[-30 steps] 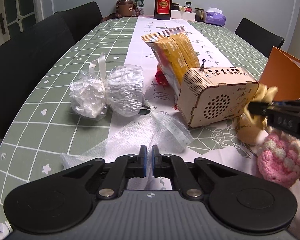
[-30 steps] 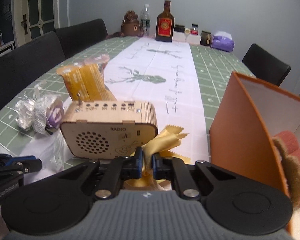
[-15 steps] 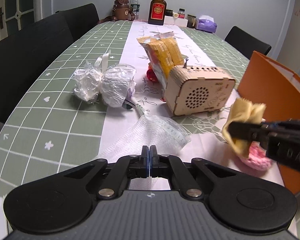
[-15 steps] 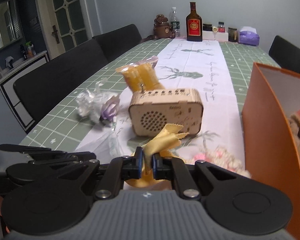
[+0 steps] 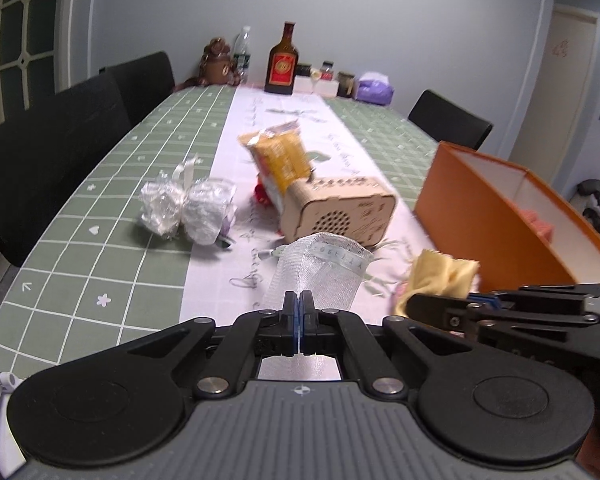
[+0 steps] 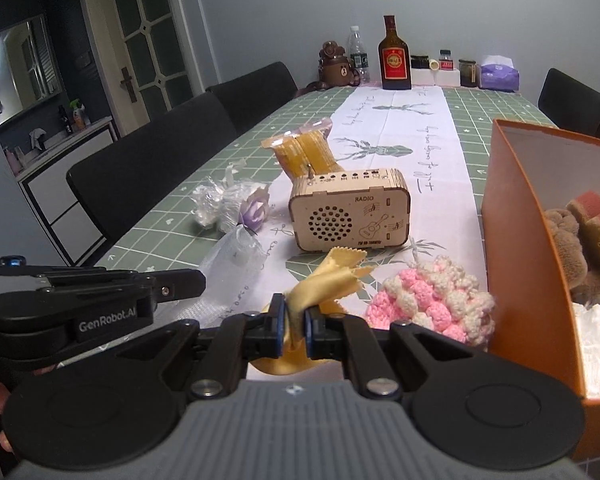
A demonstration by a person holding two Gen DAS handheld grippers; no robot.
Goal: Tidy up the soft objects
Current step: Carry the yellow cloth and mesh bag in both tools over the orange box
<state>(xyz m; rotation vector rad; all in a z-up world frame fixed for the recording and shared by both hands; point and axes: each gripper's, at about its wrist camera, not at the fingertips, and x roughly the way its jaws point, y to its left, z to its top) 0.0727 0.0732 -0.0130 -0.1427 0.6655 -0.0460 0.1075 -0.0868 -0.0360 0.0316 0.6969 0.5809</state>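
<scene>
My left gripper point(image 5: 299, 322) is shut on a white mesh pouch point(image 5: 320, 276) and holds it lifted off the table; the pouch also shows in the right wrist view point(image 6: 236, 264). My right gripper point(image 6: 294, 324) is shut on a yellow cloth point(image 6: 332, 280), seen from the left wrist view too point(image 5: 440, 276). A pink and white crocheted piece point(image 6: 432, 300) lies on the table beside the orange box point(image 6: 516, 248). The box holds a brown plush point(image 6: 564, 240) and sponges.
A wooden radio point(image 6: 350, 214), a yellow snack bag point(image 5: 280, 156) and a plastic-wrapped flower bundle point(image 5: 188, 208) lie mid-table. Bottles and jars point(image 5: 282, 64) stand at the far end. Black chairs line the left side point(image 6: 160, 160).
My left gripper closed on the mesh pouch and raised it off the table. My right gripper lifted the yellow cloth up and back, away from the radio, uncovering the crocheted piece.
</scene>
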